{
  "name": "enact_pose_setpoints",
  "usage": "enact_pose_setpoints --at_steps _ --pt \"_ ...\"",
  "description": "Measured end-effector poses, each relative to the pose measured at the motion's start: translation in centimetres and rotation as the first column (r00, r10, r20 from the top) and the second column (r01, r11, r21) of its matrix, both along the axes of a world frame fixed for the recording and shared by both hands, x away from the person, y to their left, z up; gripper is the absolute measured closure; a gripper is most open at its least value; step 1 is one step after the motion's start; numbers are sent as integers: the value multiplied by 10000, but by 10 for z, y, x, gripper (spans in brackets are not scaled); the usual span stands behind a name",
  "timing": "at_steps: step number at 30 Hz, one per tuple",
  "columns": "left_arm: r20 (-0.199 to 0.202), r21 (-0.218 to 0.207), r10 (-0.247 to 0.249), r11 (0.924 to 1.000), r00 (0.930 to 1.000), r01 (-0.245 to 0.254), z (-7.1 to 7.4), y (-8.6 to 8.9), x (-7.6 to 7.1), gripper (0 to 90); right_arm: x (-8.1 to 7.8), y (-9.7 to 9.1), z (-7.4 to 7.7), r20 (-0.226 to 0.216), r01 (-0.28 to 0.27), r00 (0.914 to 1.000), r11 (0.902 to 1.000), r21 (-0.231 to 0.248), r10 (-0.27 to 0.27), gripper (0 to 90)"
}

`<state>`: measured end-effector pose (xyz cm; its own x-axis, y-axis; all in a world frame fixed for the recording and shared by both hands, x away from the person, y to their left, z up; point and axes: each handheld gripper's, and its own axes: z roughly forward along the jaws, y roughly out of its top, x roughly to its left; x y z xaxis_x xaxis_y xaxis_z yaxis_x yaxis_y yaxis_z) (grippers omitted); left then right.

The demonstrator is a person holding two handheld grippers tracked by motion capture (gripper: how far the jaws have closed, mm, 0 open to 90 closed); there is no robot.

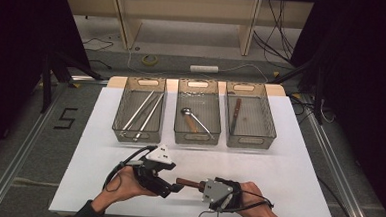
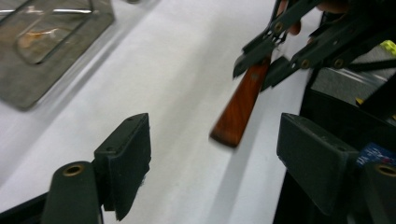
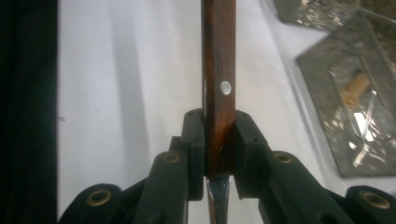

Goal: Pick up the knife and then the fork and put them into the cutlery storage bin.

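A knife with a reddish-brown wooden handle (image 1: pixel 187 182) is held level just above the white table, near its front edge. My right gripper (image 1: pixel 199 185) is shut on it. In the right gripper view the pads (image 3: pixel 194 140) clamp the handle (image 3: pixel 218 56) close to where the metal blade (image 3: pixel 218 191) begins, and the handle points away from me. My left gripper (image 1: pixel 177 188) faces it from the left. Its jaws stand wide apart in the left gripper view (image 2: pixel 215 128). The free end of the handle (image 2: pixel 240 105) hangs ahead of them, touching neither pad.
Three mesh baskets stand in a row at the back of the white table (image 1: pixel 287 173). The left basket (image 1: pixel 122 105) holds long metal rods, the middle one (image 1: pixel 197 138) a ladle and a wooden-handled tool, the right one (image 1: pixel 249 140) a wooden-handled knife.
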<state>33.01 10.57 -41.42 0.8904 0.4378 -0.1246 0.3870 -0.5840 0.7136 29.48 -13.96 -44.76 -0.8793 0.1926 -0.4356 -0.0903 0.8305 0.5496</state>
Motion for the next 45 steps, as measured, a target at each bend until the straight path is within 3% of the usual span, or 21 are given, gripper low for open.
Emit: enact_pose_setpoints --at_steps 3,10,20,29,37,45 --pt "193 -414 362 9985 9992 -354 -5 8 0 240 4 -6 3 -118 499 9987 9984 256 -496 777" --pt "462 -1067 1152 9882 9923 -1098 -11 22 -1 218 17 -20 11 -168 1089 9940 9917 676 -1080 777" --pt "823 -1758 1984 9675 9767 -1817 -12 37 -4 190 35 -40 22 -707 2174 9754 9637 1548 -2087 777" --pt "972 -2013 2313 9571 9680 -2085 -12 45 -7 188 55 -55 37 -1265 3271 9436 9202 2150 -3059 777" --pt "1034 -2204 2553 9484 9613 -2282 -13 51 -9 179 76 -64 50 -1754 3872 9201 8814 2707 -3503 777" --pt "1295 -2277 2559 9480 9580 -2224 -12 51 -13 171 101 -72 62 -2401 4552 8875 8297 3230 -3934 776"
